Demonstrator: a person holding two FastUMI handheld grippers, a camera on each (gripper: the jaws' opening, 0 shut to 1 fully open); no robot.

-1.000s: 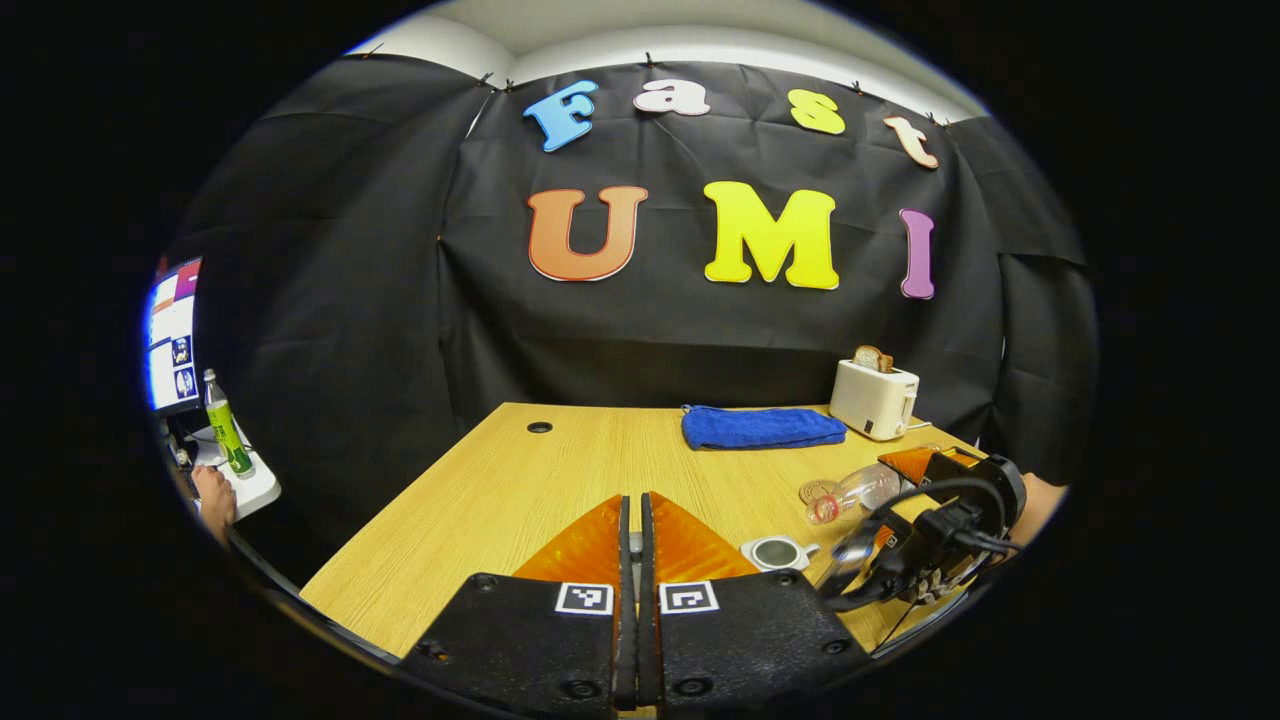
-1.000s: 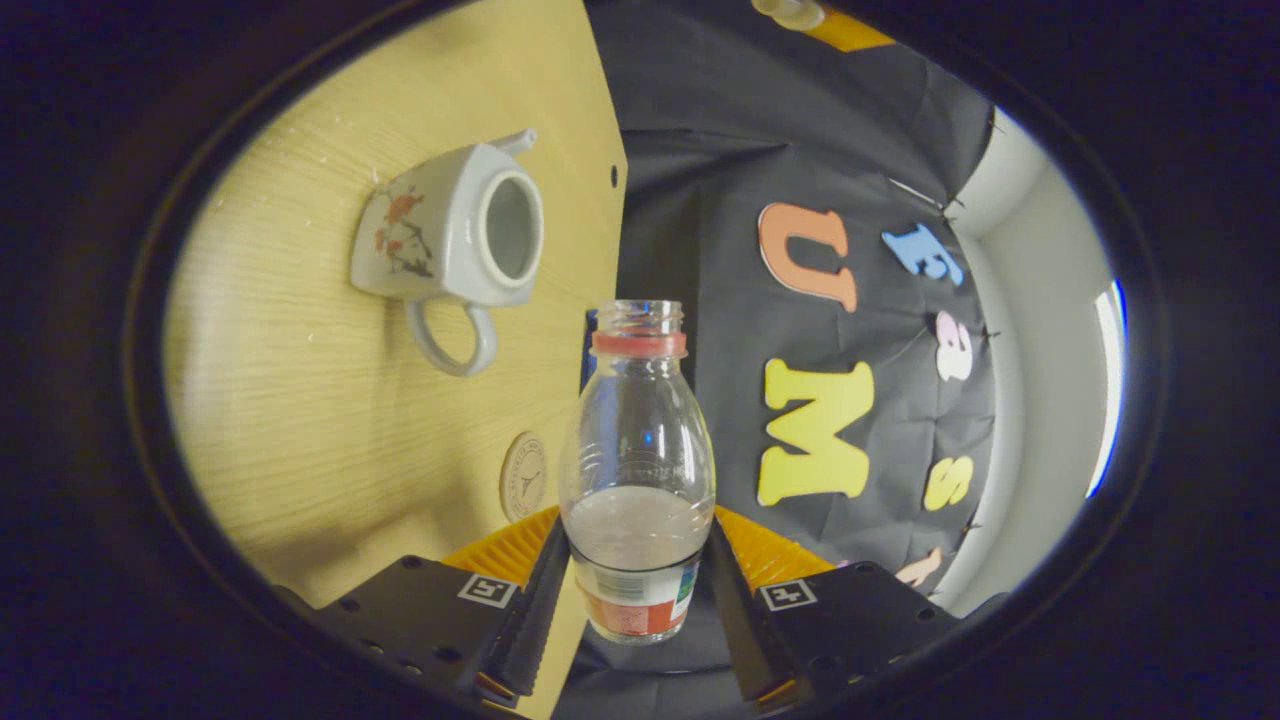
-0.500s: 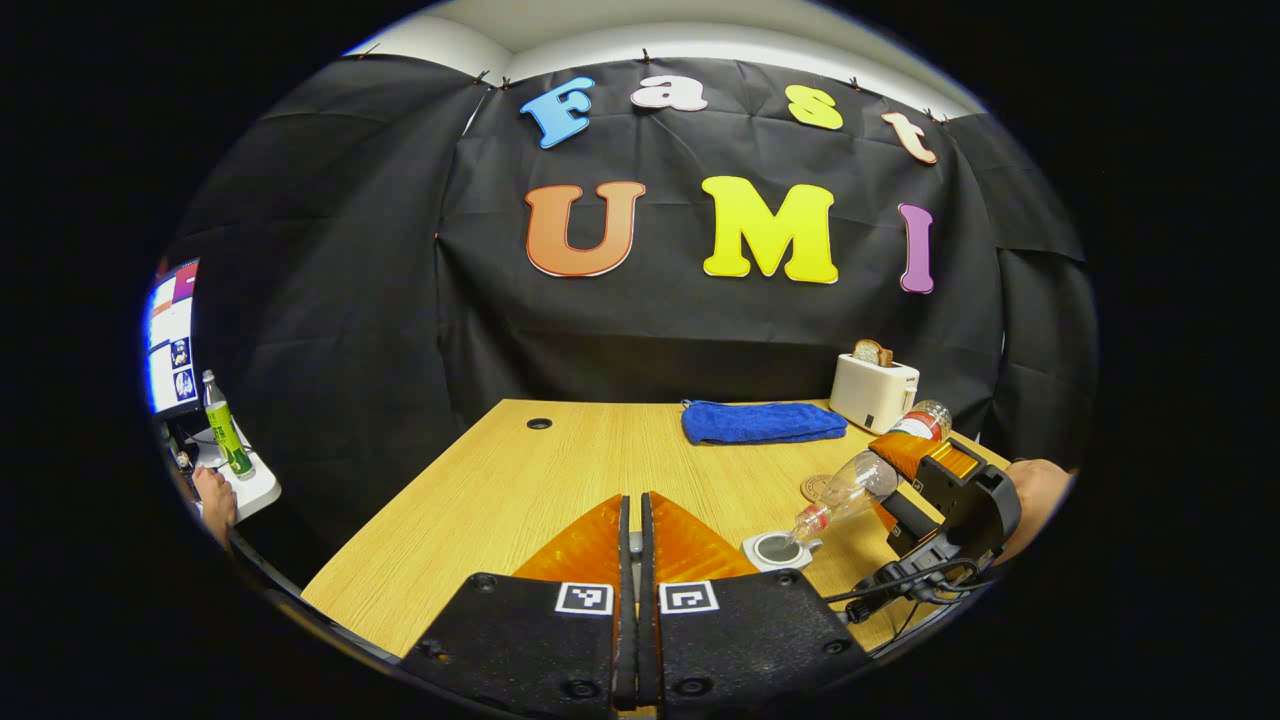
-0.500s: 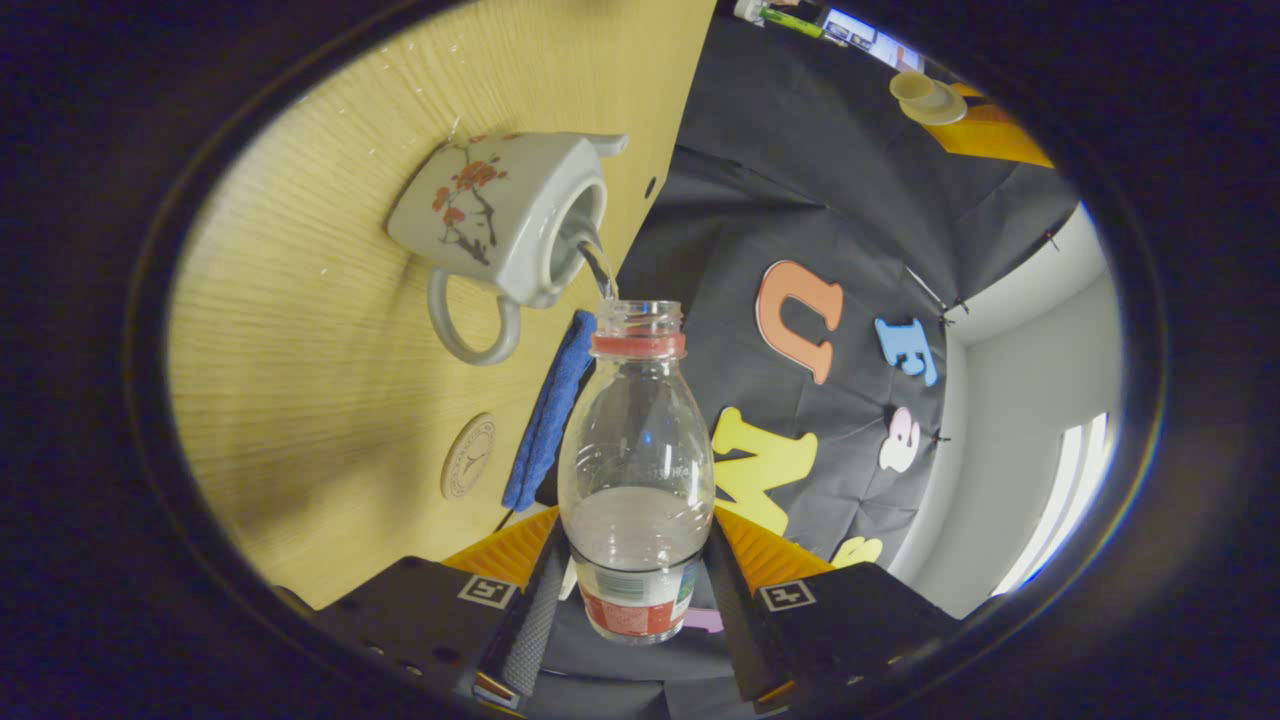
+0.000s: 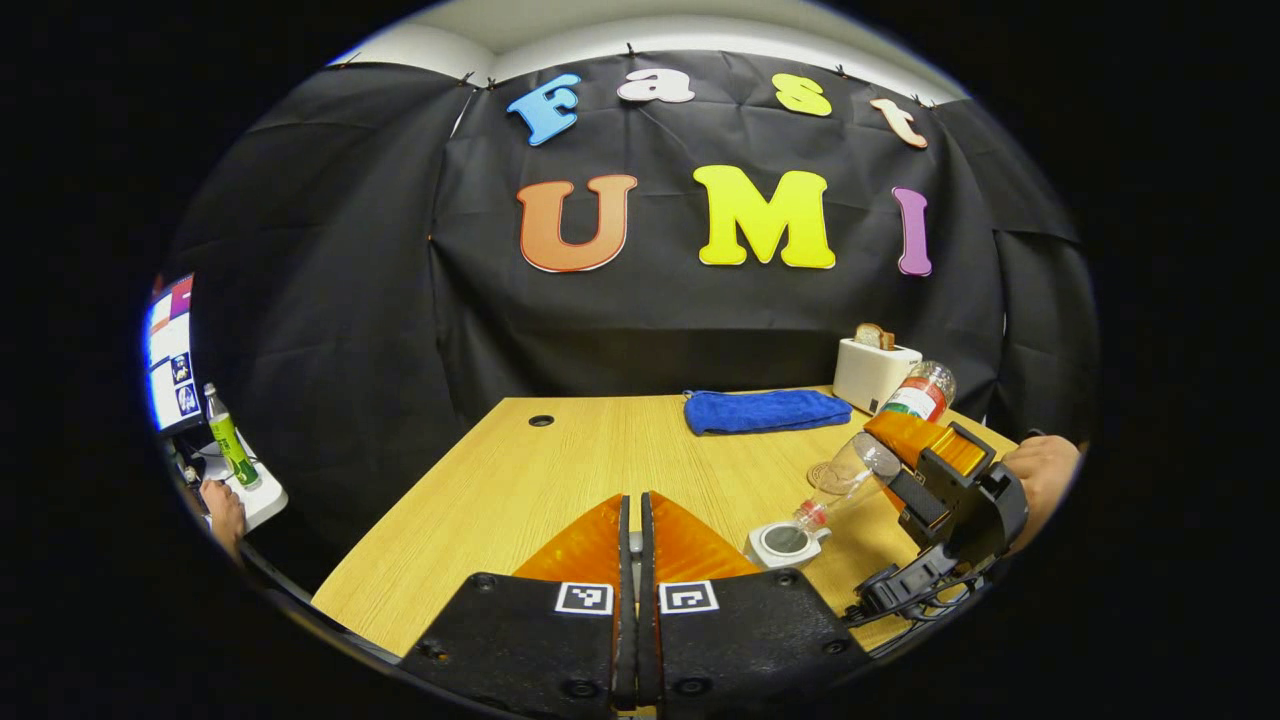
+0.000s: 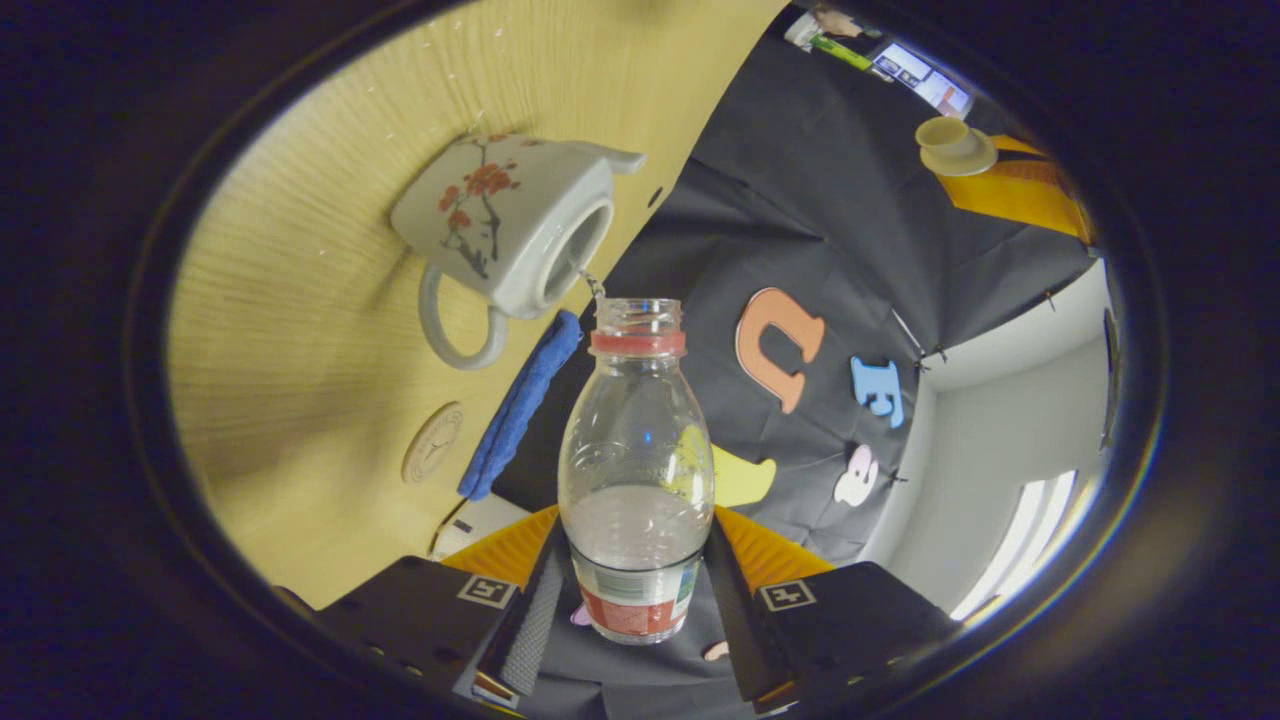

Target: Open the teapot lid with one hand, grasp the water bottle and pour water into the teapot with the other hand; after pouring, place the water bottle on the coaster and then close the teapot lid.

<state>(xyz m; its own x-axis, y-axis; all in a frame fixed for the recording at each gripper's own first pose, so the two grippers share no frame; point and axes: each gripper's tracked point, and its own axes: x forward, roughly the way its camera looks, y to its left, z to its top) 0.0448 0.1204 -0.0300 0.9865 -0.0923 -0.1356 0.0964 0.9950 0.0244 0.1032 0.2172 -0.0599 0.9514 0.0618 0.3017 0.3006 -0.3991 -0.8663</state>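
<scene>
We see the right gripper [image 6: 635, 600] with its fingers clamped on the water bottle [image 6: 637, 470], tipped neck-down over the open teapot [image 5: 786, 542]. The left gripper [image 5: 631, 560] has its fingers pressed together around the lid [image 6: 953, 146], raised above the tabletop [image 5: 560, 470]. The coaster [image 6: 432, 442], a blue towel [image 5: 765, 410] and a toaster [image 5: 874, 372] sit behind.
</scene>
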